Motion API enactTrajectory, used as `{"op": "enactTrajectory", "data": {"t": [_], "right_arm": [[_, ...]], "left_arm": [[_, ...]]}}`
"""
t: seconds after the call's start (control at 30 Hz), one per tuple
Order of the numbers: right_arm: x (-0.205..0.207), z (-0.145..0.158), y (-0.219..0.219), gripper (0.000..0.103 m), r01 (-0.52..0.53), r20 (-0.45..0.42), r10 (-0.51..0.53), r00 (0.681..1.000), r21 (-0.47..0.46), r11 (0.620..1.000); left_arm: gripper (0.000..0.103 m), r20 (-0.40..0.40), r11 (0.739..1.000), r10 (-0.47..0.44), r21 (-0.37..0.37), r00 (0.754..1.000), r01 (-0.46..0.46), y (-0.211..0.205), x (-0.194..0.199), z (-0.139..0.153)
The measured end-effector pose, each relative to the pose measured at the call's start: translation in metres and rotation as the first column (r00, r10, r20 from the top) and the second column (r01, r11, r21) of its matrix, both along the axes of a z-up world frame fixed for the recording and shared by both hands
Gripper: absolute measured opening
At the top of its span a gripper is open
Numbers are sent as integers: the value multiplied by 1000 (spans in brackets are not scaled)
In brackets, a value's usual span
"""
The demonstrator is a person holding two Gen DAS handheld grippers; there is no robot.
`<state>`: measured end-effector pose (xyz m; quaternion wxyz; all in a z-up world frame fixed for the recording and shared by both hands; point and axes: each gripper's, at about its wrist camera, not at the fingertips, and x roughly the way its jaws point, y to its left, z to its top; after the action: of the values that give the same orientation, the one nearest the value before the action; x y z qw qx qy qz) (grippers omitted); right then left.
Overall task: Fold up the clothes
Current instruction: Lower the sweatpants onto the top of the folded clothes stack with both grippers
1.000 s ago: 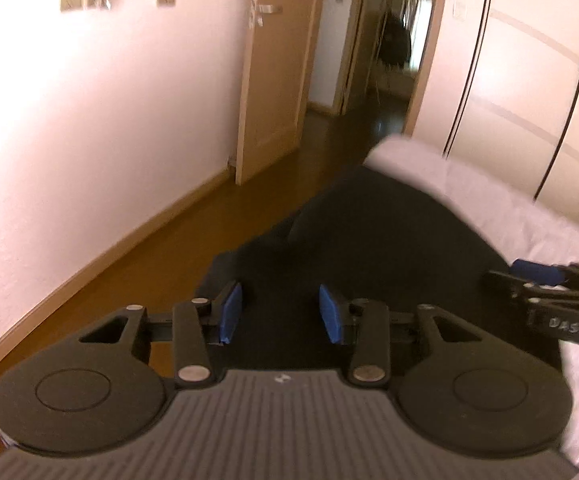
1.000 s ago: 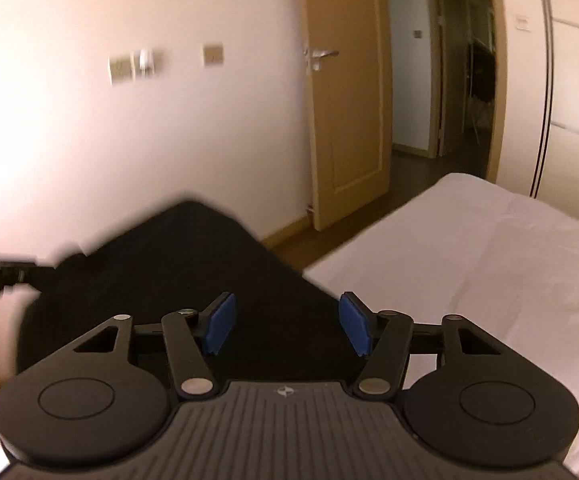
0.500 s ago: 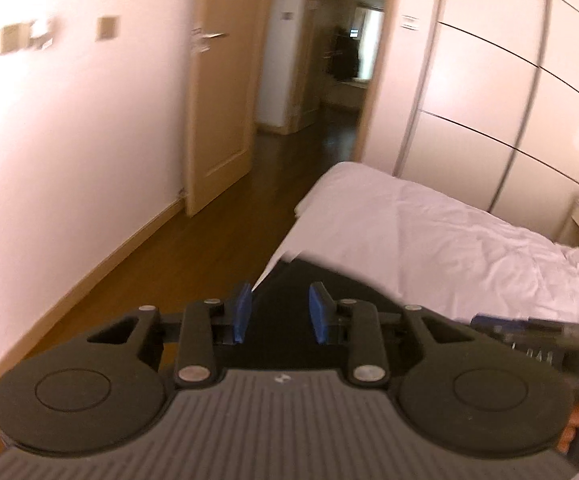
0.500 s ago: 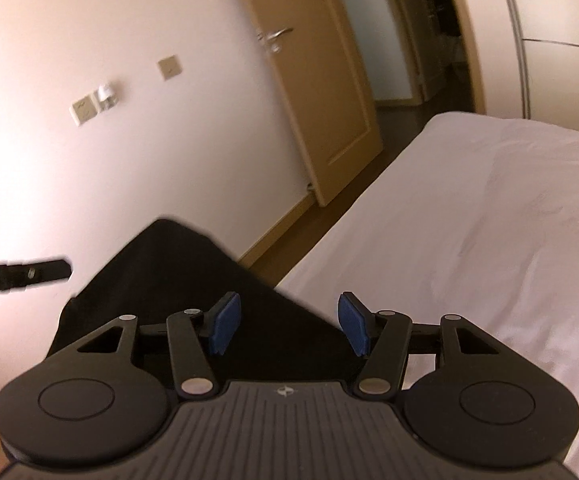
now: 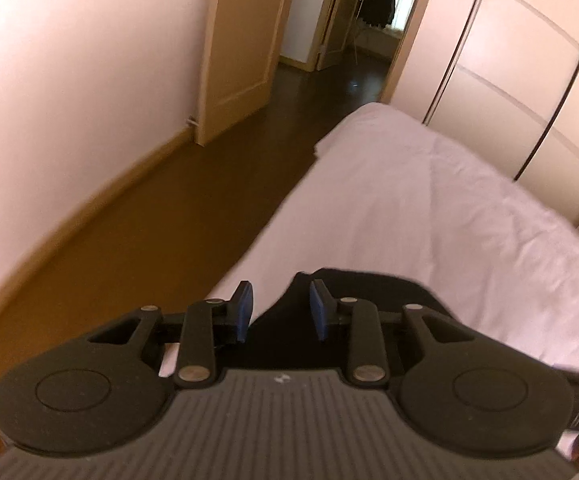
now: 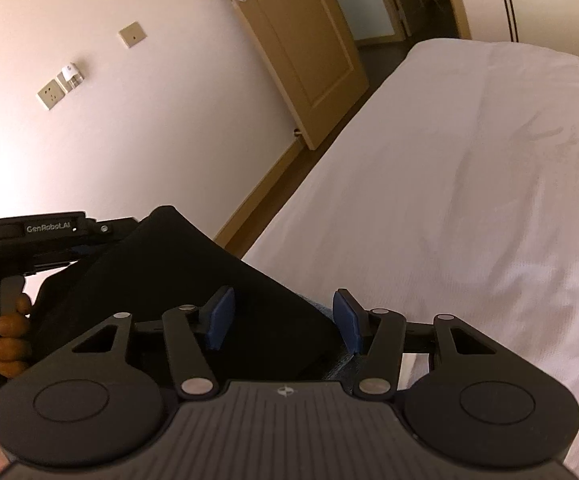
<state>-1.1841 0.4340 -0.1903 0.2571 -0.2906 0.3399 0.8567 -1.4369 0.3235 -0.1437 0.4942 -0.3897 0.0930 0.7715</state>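
With both grippers parted and gripping nothing that I can see, I read this as a point between grasps on the black garment [image 6: 193, 280]. My left gripper [image 5: 279, 312] has its blue pads moderately apart, the cloth's edge lying just under and beyond them at the near edge of the bed [image 5: 429, 208]. My right gripper [image 6: 283, 318] is spread wider, the dark fabric lying beneath and ahead of its left pad. The garment lies in a fairly flat slab near the bed's corner; whether that is a finished fold or one stage of several, I cannot tell. Any next pinch needs a clean edge or corner squarely between the pads before closing.
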Motion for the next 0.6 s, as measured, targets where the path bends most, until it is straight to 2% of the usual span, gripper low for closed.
{"op": "enactTrajectory", "data": {"t": [0.13,0.27,0.4,0.5,0.6], "right_arm": [[1,10,9,53,0,14,0,1000,-6,1000],[9,38,0,52,15,-8,-15,1000,94,995],[22,63,-31,52,-35,-68,48,997,175,984],[28,59,-54,52,-101,-41,111,993,209,973],[21,35,-68,55,-182,69,171,983,200,963]], "left_arm": [[25,-37,1000,1,2,999,-1,-34,23,16],[23,-74,1000,3,3,997,-3,-68,46,33],[23,-82,1000,-9,-1,997,9,-106,76,38],[23,-100,999,-29,-34,995,26,-125,102,21],[24,-201,995,-53,-90,978,35,-125,121,7]]}}
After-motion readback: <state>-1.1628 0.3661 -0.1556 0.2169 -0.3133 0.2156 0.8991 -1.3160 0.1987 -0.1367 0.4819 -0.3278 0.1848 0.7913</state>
